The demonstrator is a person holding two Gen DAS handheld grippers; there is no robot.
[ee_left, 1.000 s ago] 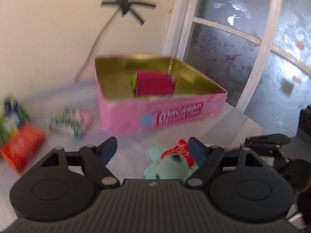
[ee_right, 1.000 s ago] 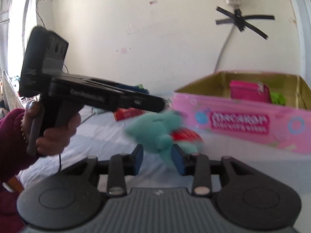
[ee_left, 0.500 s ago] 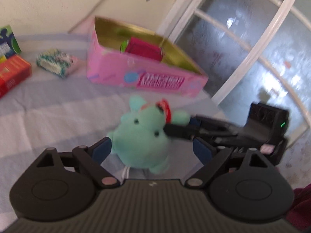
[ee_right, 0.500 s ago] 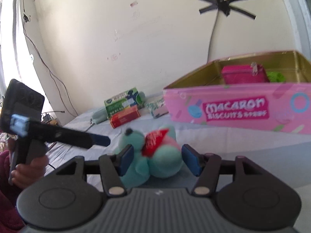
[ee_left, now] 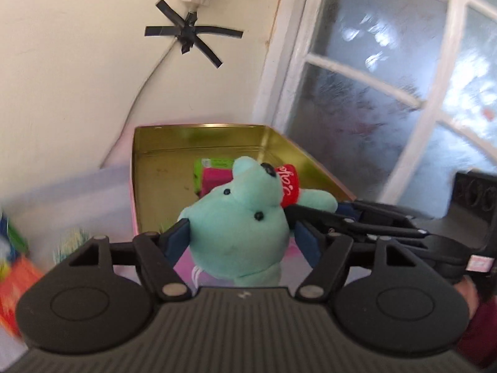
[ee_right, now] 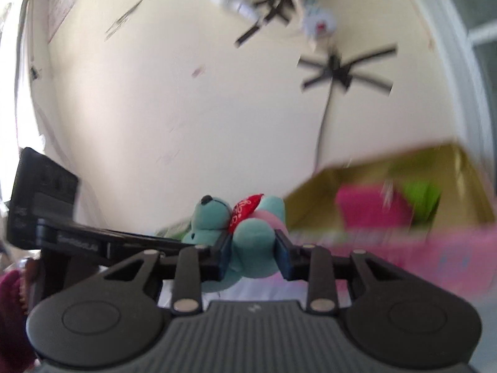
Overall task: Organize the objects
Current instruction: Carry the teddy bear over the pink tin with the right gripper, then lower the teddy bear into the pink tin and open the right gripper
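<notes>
Leftmost, low in the left wrist view: blurred packets, one orange-red box, lying on the pale surface outside the tin, presumably awaiting sorting. Next, left gripper: fingers spread wide to either side of the toy's head, the left pad seemingly touching it, the right pad apart; it appears to steady rather than carry. Centre: teal plush toy, red lettered patch at its neck, held aloft just in front of the tin's near wall, face toward the left camera. Behind it: pink biscuit tin, lid off, gold interior, holding a magenta item and a green item toward the back right; floor space remains at the left for the toy. Rightmost: right gripper, fingers closed firmly on the toy's lower body, bearing its weight. Judged step: carrying the toy over the rim for release inside.
</notes>
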